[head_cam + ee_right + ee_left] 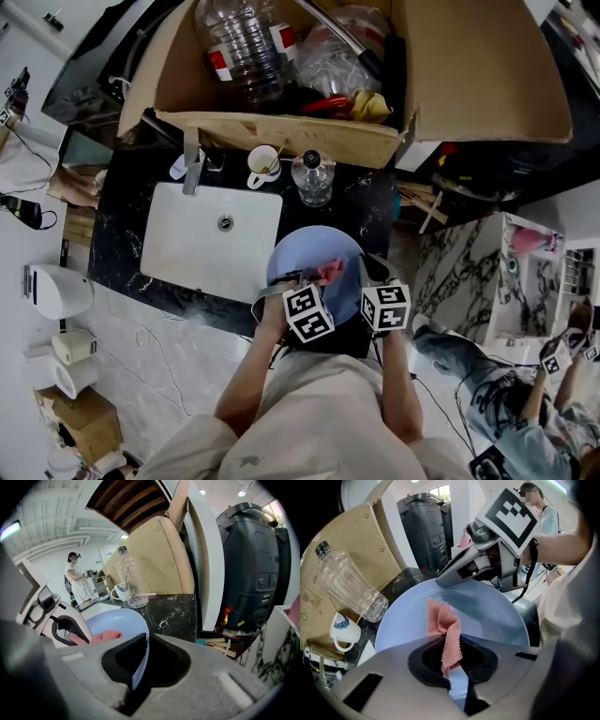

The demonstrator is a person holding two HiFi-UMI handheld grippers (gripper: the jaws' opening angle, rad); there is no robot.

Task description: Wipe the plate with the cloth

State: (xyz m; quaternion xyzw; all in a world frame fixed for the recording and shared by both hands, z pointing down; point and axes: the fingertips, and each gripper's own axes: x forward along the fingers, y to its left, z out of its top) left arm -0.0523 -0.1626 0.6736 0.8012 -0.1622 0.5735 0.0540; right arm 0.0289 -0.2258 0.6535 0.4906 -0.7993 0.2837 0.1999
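Pinching the pink cloth (443, 620) tight between its jaws, the left claw (454, 660) is laying it on the blue plate (492, 616), while the right claw (140, 660) is clamping the plate's rim. The plate is hanging over the front edge of the black marbled tabletop (370, 202), just right of a white sink (187, 244). A mug (263, 166) and a bottle (313, 178) are standing behind it, below an open cardboard box (487, 75), and pale floor (141, 347) is showing alongside.

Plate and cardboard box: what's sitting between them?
In the head view, a clear bottle and a white mug stand on the counter between the plate and the box.
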